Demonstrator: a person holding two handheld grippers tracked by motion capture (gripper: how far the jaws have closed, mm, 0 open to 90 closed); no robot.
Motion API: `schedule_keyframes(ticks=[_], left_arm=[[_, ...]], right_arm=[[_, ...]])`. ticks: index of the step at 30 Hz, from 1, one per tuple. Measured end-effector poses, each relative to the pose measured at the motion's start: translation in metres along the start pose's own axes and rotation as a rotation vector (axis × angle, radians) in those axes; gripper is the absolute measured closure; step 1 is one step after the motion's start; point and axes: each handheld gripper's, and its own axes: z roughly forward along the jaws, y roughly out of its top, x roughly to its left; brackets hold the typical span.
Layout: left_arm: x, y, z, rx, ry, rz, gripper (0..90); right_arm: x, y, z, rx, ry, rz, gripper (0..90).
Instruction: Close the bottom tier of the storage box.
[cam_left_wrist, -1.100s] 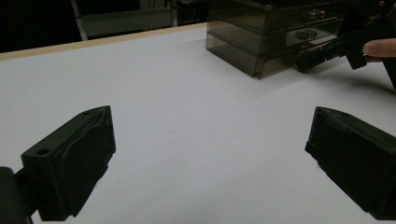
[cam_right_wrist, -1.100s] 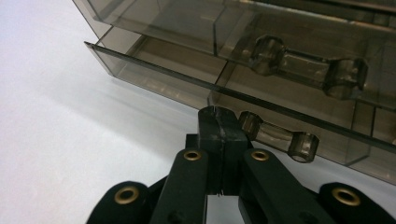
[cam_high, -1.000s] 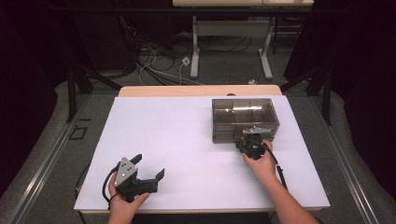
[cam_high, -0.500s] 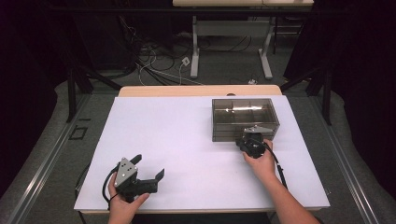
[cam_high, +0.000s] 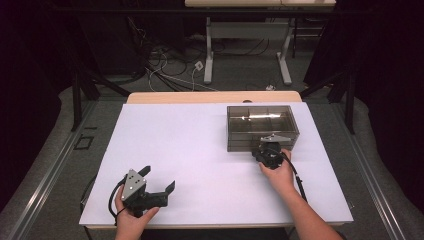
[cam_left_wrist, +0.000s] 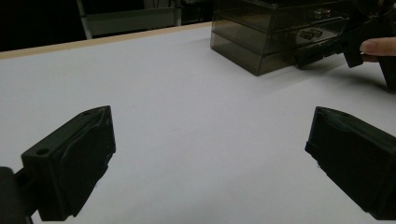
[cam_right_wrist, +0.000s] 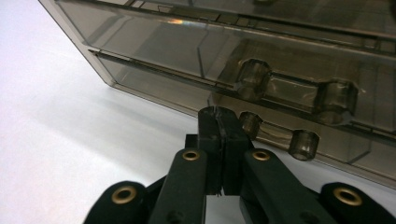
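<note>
Smoked-clear drawer box (cam_high: 262, 126) sits on white table (cam_high: 200, 165), rear-right area, front face toward the person. High view: top tier split by dividers into several compartments; contents not resolvable, just a bright glare streak across the back row. Nothing identifiable inside.

Right gripper view: box front (cam_right_wrist: 261, 60) shows stacked drawer fronts w/ round clear knobs, upper pair (cam_right_wrist: 252, 78) larger, lower pair (cam_right_wrist: 302, 142) smaller. Through the tinted walls only partitions are visible; drawers look empty where seen, though tint + reflections limit this. All drawers sit flush, none pulled out.

Right gripper (cam_right_wrist: 219, 122): jaws pressed together, no gap, nothing between them. Tip sits at the bottom drawer front, just left of a small knob (cam_right_wrist: 250, 124) in its own view; can't tell if touching the face or the knob. In high view right gripper (cam_high: 269, 150) is against the box's front lower edge, right hand (cam_high: 278, 170) behind it, cable trailing toward the table's near edge.

Left gripper (cam_high: 159, 186): near-left of table, well apart from box, held by left hand (cam_high: 131, 216). Jaws spread wide, nothing between; left gripper view shows bare table betw. the two pads (cam_left_wrist: 74, 158). Same view: box (cam_left_wrist: 266, 32) far right, w/ right gripper (cam_left_wrist: 327, 46) at its lower front.
</note>
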Motion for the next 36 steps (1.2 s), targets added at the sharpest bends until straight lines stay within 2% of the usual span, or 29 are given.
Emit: schedule_keyframes(ticks=[8, 12, 17, 22, 26, 28, 30, 33, 36], left_arm=[[0.001, 0.001, 0.001, 0.0, 0.001, -0.004, 1.4], [0.002, 0.001, 0.002, 0.0, 0.0, -0.002, 1.4], [0.002, 0.001, 0.002, -0.003, 0.0, -0.004, 1.4], [0.002, 0.001, 0.002, -0.003, 0.0, -0.007, 1.4], [0.002, 0.002, 0.003, -0.002, -0.003, -0.003, 1.4], [0.002, 0.002, 0.003, -0.004, -0.003, -0.005, 1.4], [0.003, 0.002, 0.003, -0.002, -0.004, -0.003, 1.4], [0.003, 0.002, 0.003, -0.002, -0.004, -0.008, 1.4], [0.003, 0.002, 0.003, -0.001, -0.008, -0.001, 1.4]], right_arm=[[0.0, 0.0, -0.002, 0.009, 0.018, -0.013, 83.5], [0.002, 0.0, -0.002, -0.007, 0.025, -0.044, 80.4], [0.005, 0.001, -0.005, -0.012, 0.019, -0.076, 72.7], [0.01, 0.001, -0.009, -0.041, 0.035, -0.121, 63.9], [0.012, 0.002, -0.012, -0.05, 0.055, -0.123, 59.1], [0.012, 0.002, -0.013, -0.054, 0.044, -0.144, 56.9], [0.012, 0.002, -0.016, -0.056, 0.063, -0.123, 54.6], [0.012, 0.003, -0.019, -0.077, 0.063, -0.143, 50.9], [0.013, 0.004, -0.022, -0.094, 0.082, -0.157, 45.6]])
